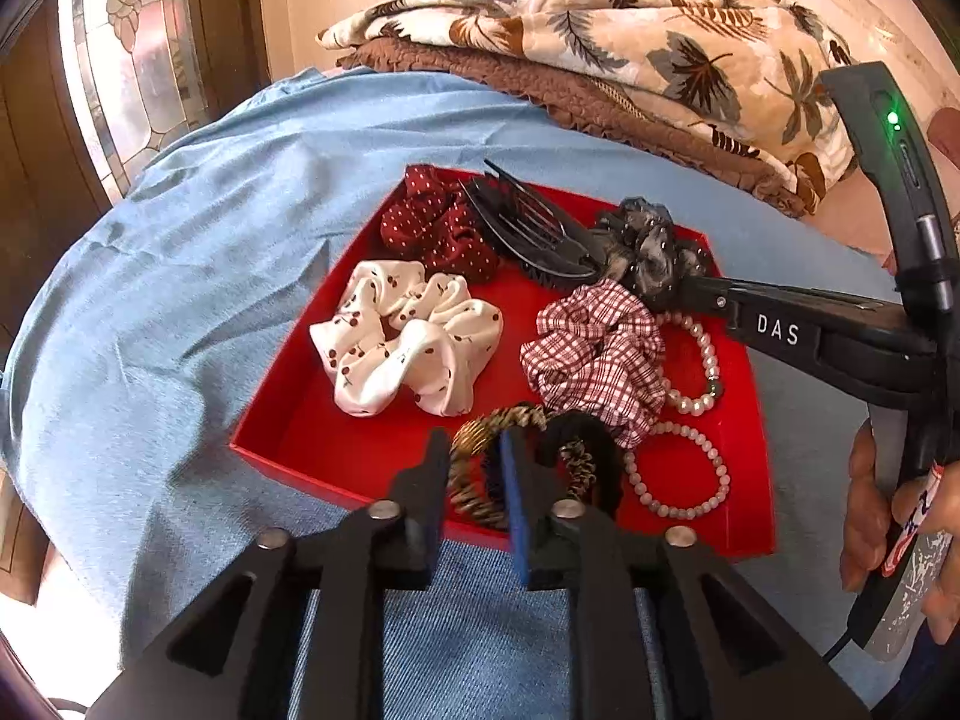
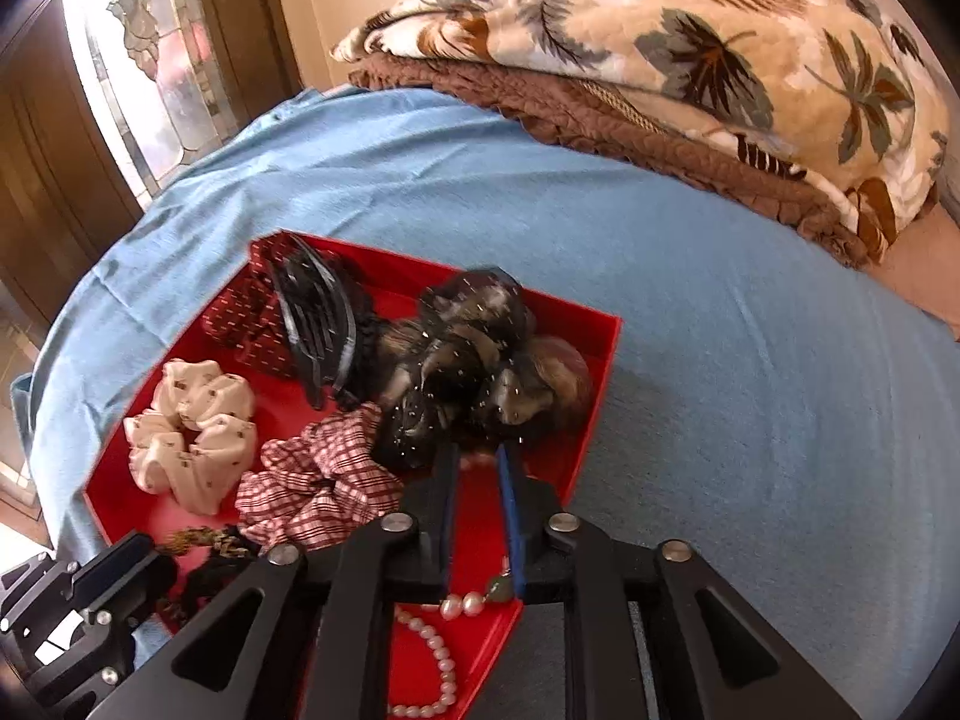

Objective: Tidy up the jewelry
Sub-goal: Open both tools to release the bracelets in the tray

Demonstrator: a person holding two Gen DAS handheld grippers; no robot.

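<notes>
A red tray sits on a blue cloth, filling the centre of the left wrist view. In it lie a white cherry-print scrunchie at centre left, a dark red dotted scrunchie above it, a black claw clip just beside that, a red checked scrunchie at centre right, a pearl bracelet and a pale pink bead bracelet to the right. At the bottom centre, the left gripper stands with its jaws slightly apart over a leopard-print hair tie that lies between them beside a black hair tie; the pads do not visibly press on it. The right gripper, seen from its own camera at lower centre, has its jaws a little spread just below a grey-black sparkly scrunchie in the tray's upper right, not pinching it. A folded leaf-print blanket lies at the top of the frame.
</notes>
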